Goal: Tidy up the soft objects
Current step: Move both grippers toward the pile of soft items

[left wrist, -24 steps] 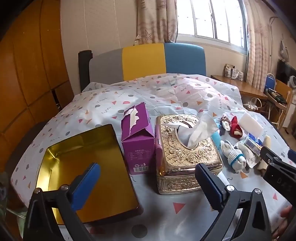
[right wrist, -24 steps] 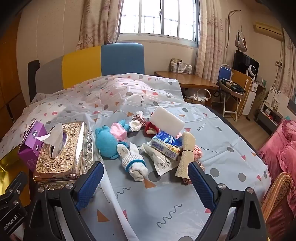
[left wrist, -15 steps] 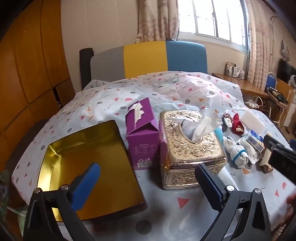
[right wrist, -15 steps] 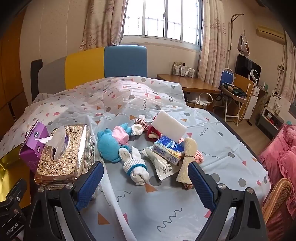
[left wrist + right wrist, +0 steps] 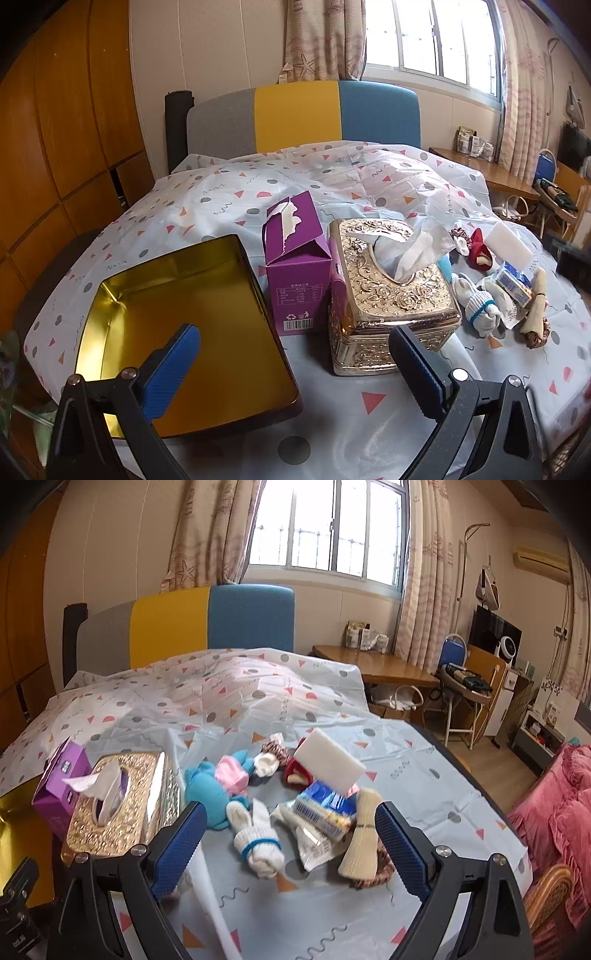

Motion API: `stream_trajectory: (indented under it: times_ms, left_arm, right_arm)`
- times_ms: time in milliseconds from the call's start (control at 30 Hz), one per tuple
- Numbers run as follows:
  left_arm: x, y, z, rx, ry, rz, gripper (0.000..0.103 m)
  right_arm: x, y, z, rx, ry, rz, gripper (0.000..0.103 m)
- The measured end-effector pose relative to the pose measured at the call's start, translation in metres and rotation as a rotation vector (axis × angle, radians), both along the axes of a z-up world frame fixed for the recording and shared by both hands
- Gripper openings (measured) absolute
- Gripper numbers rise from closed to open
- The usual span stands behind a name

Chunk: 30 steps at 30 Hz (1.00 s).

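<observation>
Jaws wide — rolled socks [image 5: 258, 843] lengthwise, away.

You face a bed [image 5: 325, 686] draped in a white plastic sheet [image 5: 332, 184] printed with triangles and dots, its padded headboard [image 5: 295, 114] split into grey, yellow and blue panels against a cream wall [image 5: 207, 48]. Daylight pours through the barred window [image 5: 328, 524] above the headboard's blue end, flanked by patterned beige curtains [image 5: 424, 572], while tall orange-brown wardrobe panels [image 5: 55, 129] fill your left side. To your right a wooden desk [image 5: 373, 664] sits under the window, past it a blue folding chair [image 5: 452, 653], a dark screen [image 5: 495, 629], a wall air conditioner [image 5: 541, 559], wood flooring [image 5: 491, 760] and pink ruffled bedding [image 5: 557, 812].
</observation>
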State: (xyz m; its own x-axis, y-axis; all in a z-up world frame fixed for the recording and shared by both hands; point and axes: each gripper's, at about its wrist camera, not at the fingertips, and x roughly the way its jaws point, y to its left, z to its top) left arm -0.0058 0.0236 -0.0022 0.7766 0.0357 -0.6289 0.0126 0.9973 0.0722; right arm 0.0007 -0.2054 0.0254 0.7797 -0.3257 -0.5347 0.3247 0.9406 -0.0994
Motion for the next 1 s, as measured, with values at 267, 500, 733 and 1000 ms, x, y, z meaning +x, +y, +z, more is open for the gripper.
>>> stream_trajectory:
  times_ms: [267,500,733,1000]
  left_arm:
    - [0.001,0.000,-0.002,0.010,0.004,0.003,0.103]
    - [0.001,0.000,-0.006,0.002,0.009,-0.015,0.103]
    - [-0.001,-0.004,-0.005,0.002,0.007,-0.027,0.103]
    - [-0.003,-0.011,-0.003,-0.003,0.003,-0.076,0.103]
  right_arm:
    - [0.033,-0.047,-0.005,-0.051,-0.077,-0.021,0.094]
    - [0.042,-0.099,-0.034,0.094,-0.030,-0.157,0.094]
    - [0.040,-0.114,-0.044,0.174,0.014,-0.188,0.094]
    - [0.041,-0.119,-0.048,0.223,0.041,-0.189,0.094]
